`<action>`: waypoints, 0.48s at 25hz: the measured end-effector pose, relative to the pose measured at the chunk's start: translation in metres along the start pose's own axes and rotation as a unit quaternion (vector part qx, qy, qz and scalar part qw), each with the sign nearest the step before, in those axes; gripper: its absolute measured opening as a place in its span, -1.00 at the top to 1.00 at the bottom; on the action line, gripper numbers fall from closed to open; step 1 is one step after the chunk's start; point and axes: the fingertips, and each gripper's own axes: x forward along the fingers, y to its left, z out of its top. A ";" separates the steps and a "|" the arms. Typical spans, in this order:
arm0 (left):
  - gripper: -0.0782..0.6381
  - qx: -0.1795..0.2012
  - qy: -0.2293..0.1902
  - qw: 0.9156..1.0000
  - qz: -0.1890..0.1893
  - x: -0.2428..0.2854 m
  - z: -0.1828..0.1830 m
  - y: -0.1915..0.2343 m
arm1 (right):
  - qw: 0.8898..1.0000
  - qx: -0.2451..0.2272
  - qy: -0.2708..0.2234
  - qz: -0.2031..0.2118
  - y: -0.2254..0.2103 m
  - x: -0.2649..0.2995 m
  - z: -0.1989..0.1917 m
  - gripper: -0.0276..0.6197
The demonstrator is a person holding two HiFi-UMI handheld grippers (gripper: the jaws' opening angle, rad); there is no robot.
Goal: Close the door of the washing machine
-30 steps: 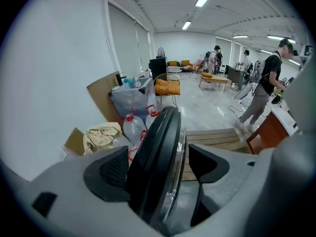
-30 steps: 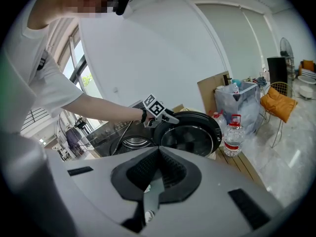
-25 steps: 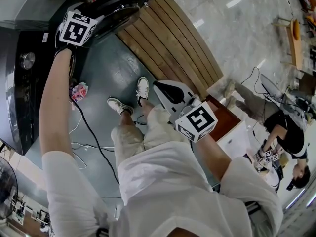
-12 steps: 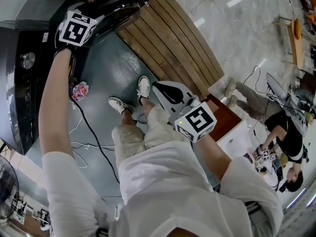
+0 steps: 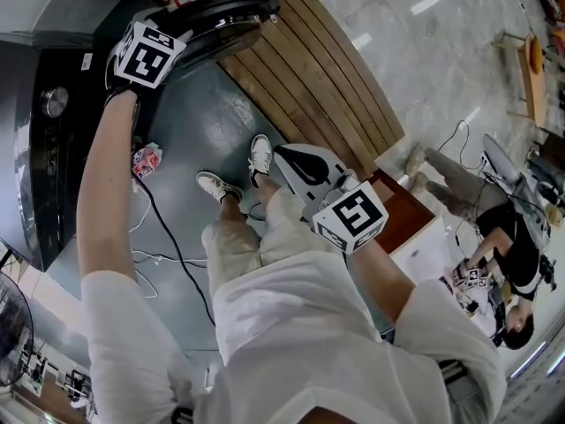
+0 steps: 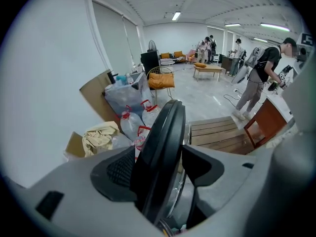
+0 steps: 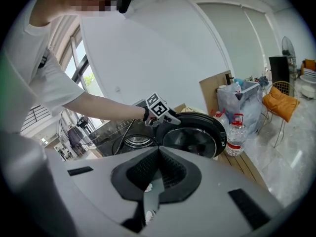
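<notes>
While the washing machine's round black door (image 6: 170, 117) stands swung wide open, its rim runs edge-on up the middle of the left gripper view. It lies between the jaws of the left gripper (image 6: 165, 157), which are closing round it and not yet clamped tight. In the head view the door sits at the upper left of the frame, swung out from the dark washing machine (image 5: 53, 157) along the left edge, beside a slatted wooden platform (image 5: 309, 69). The drum opening (image 7: 132, 142) shows left of centre in the right gripper view. The right gripper (image 7: 159, 152) hangs near the centre of the head view, well apart from the door, its jaws pressed together on nothing. Water bottles (image 7: 236, 132) stand just right of the door in the right gripper view.
</notes>
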 end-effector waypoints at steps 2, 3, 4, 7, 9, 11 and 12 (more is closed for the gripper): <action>-0.02 0.005 0.000 1.000 -0.001 0.000 0.000 -0.007 | 1.000 0.001 -0.001 0.000 0.001 -0.001 -0.001 0.92; -0.04 0.008 -0.002 1.000 0.000 0.002 -0.001 -0.011 | 1.000 0.001 -0.001 0.000 0.001 -0.001 -0.001 0.92; -0.05 0.011 -0.005 1.000 0.002 0.004 -0.001 -0.014 | 1.000 0.000 -0.002 0.001 0.003 -0.002 -0.002 0.92; -0.11 0.016 -0.007 1.000 0.015 0.004 -0.005 -0.024 | 1.000 -0.006 -0.002 0.004 0.007 -0.004 -0.002 0.92; -0.13 0.022 -0.010 0.999 0.022 0.002 -0.006 -0.028 | 1.000 -0.008 -0.001 0.004 0.008 -0.005 -0.003 0.92; -0.15 0.027 -0.015 0.999 0.027 0.001 -0.008 -0.031 | 1.000 -0.009 0.001 0.002 0.009 -0.005 -0.005 0.92; -0.16 0.030 -0.017 0.999 0.028 0.000 -0.009 -0.032 | 1.000 -0.009 0.002 0.001 0.009 -0.005 -0.006 0.92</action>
